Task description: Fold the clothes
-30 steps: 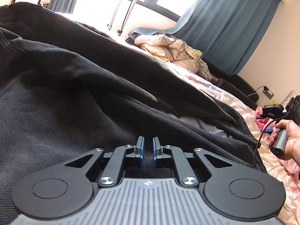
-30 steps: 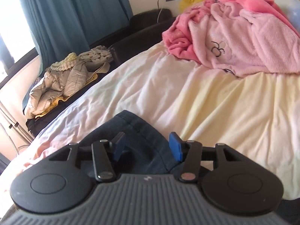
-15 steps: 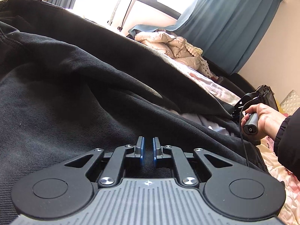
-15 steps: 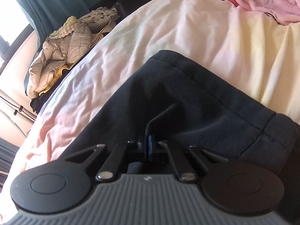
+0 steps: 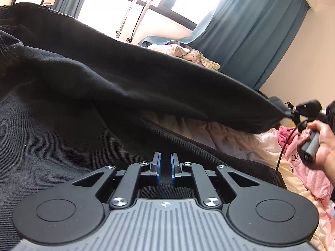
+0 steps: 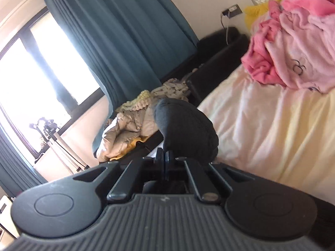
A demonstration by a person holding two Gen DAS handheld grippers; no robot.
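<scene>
Right wrist view: your right gripper [image 6: 164,163] pinches the black denim garment [image 6: 186,129] hem; left gripper [image 5: 165,168] is nearly closed w/ fabric between. Lift evenly, keep it taut.

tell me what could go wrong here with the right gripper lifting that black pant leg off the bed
1. The right gripper pinches only a small bunch at the hem of the black pants; the raised leg's weight could pull it free.
2. The left gripper has a narrow gap between its jaws on the lower layer; if unclamped, that layer may drag along.
3. The hanging leg could snag the pink blanket.
</scene>
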